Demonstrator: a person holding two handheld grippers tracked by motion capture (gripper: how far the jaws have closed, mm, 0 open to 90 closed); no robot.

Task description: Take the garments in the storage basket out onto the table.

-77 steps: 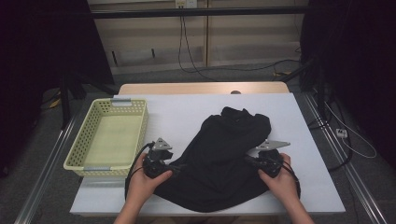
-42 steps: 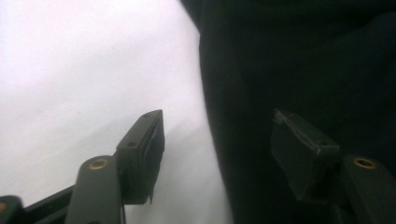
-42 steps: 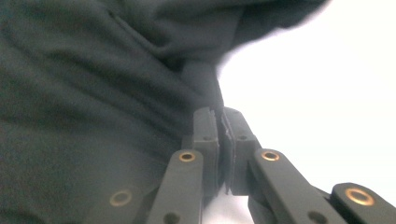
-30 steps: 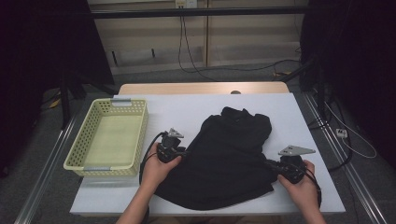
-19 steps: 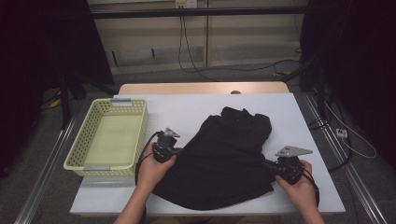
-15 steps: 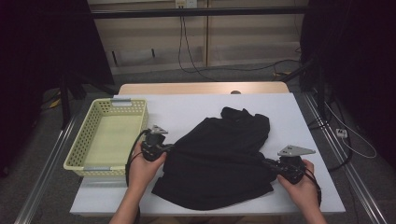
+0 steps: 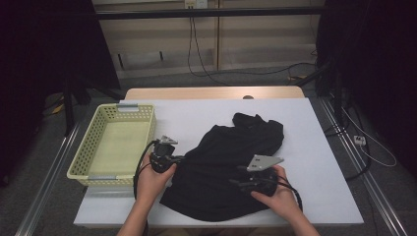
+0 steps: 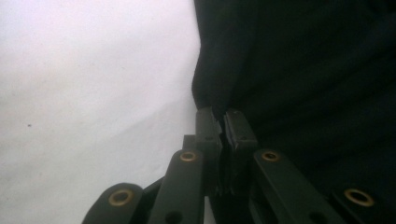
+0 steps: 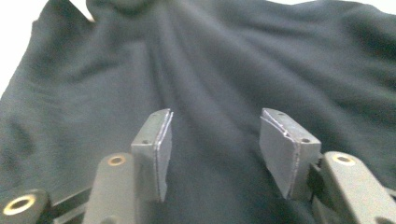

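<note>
Black garment [image 7: 223, 167]: left tongs [image 8: 225, 122] clenched on edge; right tongs [image 9: 212, 149] just opened, released above.

No legible text, label, brand, number or sign in any view. Checked the black garment [image 7: 231, 167], the yellow basket [image 7: 81, 162] at 9 o'clock of it, and the white worktop [image 7: 196, 113]: all plain, nothing printed.
</note>
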